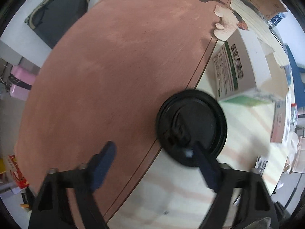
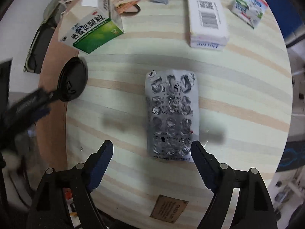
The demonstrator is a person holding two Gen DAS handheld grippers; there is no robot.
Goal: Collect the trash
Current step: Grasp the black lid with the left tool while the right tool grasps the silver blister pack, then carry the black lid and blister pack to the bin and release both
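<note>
A round black cup lid [image 1: 191, 127] lies where the brown board [image 1: 114, 66] meets the striped tabletop [image 1: 247, 126]. My left gripper [image 1: 152, 147] hangs over it, open, its right finger [image 1: 202, 162] above the lid's near edge and its left finger over the board. The right wrist view shows the same lid [image 2: 73, 79] with the blurred left gripper [image 2: 47, 104] at its rim. A used silver blister pack [image 2: 171, 116] lies flat on the striped tabletop [image 2: 247, 95]. My right gripper [image 2: 151, 147] stands open, the pack's near end between its fingers, close to the right one.
A green-and-white medicine box [image 2: 91, 26] lies beyond the lid. Farther back are a long white barcode box [image 2: 206, 13] and a small blue-and-white carton [image 2: 249, 7]. A brown label [image 2: 168, 209] lies near the table's front edge. Crumpled pale paper [image 1: 226, 22] rests at the board's far edge.
</note>
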